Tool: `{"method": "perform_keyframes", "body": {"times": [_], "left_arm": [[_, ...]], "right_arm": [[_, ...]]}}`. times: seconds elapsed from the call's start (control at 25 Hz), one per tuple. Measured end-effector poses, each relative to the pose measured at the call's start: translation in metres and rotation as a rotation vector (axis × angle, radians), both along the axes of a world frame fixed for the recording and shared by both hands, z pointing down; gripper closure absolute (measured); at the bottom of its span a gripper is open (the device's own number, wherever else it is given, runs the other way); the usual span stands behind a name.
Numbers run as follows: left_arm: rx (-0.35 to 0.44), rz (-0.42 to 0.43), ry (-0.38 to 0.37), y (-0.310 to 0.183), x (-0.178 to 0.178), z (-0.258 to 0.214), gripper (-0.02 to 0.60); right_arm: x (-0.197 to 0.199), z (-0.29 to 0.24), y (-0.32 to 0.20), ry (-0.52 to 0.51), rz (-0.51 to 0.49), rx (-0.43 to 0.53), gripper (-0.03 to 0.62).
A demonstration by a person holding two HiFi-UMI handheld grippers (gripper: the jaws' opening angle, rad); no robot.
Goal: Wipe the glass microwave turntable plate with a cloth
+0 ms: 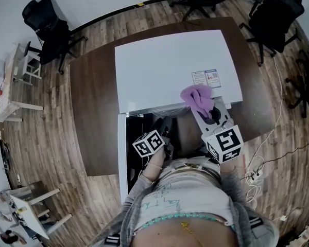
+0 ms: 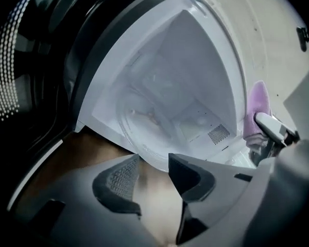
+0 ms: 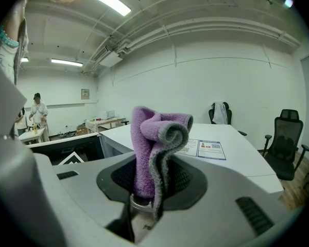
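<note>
The white microwave (image 1: 175, 71) stands on a brown table with its door (image 1: 122, 153) swung open to the left. Inside the pale cavity lies the glass turntable plate (image 2: 154, 133), seen tilted in the left gripper view. My left gripper (image 2: 153, 161) hovers just in front of the cavity's mouth, open, with nothing between its pads. It appears in the head view (image 1: 164, 126) low at the microwave's front. My right gripper (image 3: 153, 176) is shut on a folded purple cloth (image 3: 154, 148) that sticks up from the jaws. It holds the cloth (image 1: 198, 98) above the microwave's front right corner.
The dark door (image 2: 36, 71) with its dotted mesh fills the left of the left gripper view. Black office chairs (image 1: 46, 27) stand round the table (image 1: 92, 112). A power strip and cables (image 1: 255, 174) lie on the wood floor. A person (image 3: 37, 112) stands far off.
</note>
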State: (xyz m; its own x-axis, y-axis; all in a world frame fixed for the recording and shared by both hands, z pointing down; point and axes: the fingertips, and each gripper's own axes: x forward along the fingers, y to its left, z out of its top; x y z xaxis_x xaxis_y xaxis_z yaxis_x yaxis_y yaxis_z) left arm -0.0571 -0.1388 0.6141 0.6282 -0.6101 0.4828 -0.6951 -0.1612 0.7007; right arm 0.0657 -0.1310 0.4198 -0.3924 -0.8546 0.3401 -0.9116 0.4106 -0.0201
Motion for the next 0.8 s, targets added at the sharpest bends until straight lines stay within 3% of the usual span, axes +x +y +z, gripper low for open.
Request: {"method": "perform_keyframes", "body": {"times": [0.44, 0.8], "left_arm": [[-0.192, -0.184, 0.342, -0.011, 0.008, 0.023, 0.405], [-0.222, -0.244, 0.428, -0.026, 0.008, 0.026, 0.405]], "right_arm": [[0.000, 0.001, 0.000, -0.010, -0.007, -0.001, 0.480], [-0.001, 0.000, 0.000, -0.015, -0.012, -0.003, 0.480]]}}
